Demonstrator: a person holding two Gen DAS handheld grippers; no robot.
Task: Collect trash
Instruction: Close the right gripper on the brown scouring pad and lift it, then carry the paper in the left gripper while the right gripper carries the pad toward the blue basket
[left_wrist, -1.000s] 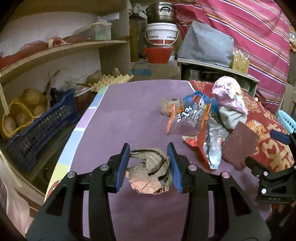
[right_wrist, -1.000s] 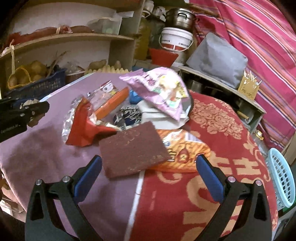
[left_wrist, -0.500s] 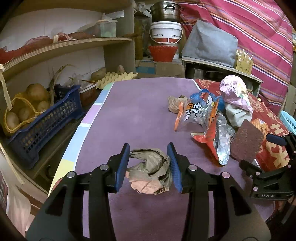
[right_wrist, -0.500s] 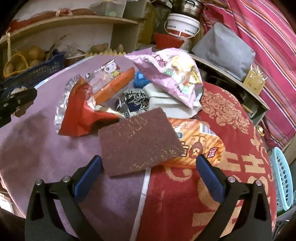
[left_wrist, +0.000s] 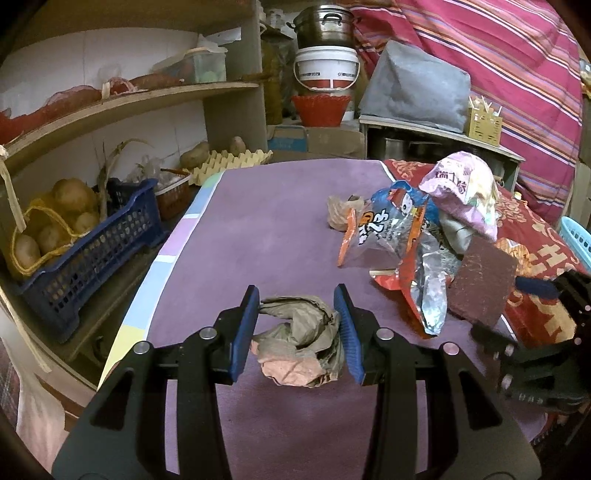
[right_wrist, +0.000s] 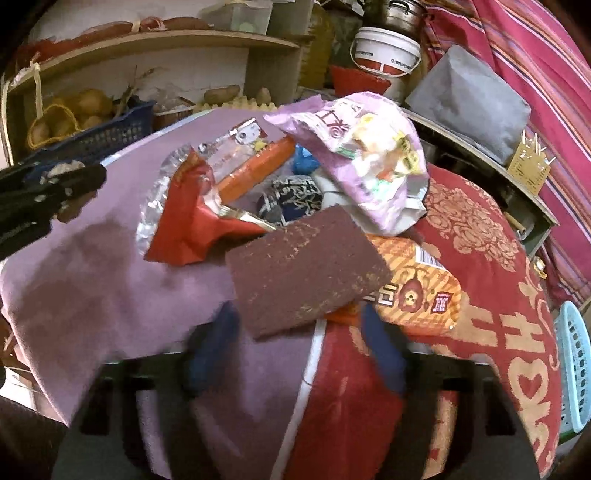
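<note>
Left gripper (left_wrist: 297, 334) pinches crumpled brown paper (left_wrist: 300, 350); right gripper (right_wrist: 295, 349), blurred, brackets a coarse maroon pad (right_wrist: 306, 273).

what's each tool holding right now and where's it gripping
Left tool pinches the crumpled brown paper wad across its sides. Right tool is blurred around the maroon scouring pad's near edge; grip cannot be told.

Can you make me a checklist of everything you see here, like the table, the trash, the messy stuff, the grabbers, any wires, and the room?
Surface: purple cloth beside red patterned cloth.
Job's things: crumpled brown paper; wrapper pile; maroon scouring pad, tilted.
Clutter: potatoes in blue crate; white bucket.
Grippers: left gripper clamps the paper; right gripper blurred, around the pad's near edge.
Cables: nothing seen.
Surroundings: wooden shelves, striped curtain.
</note>
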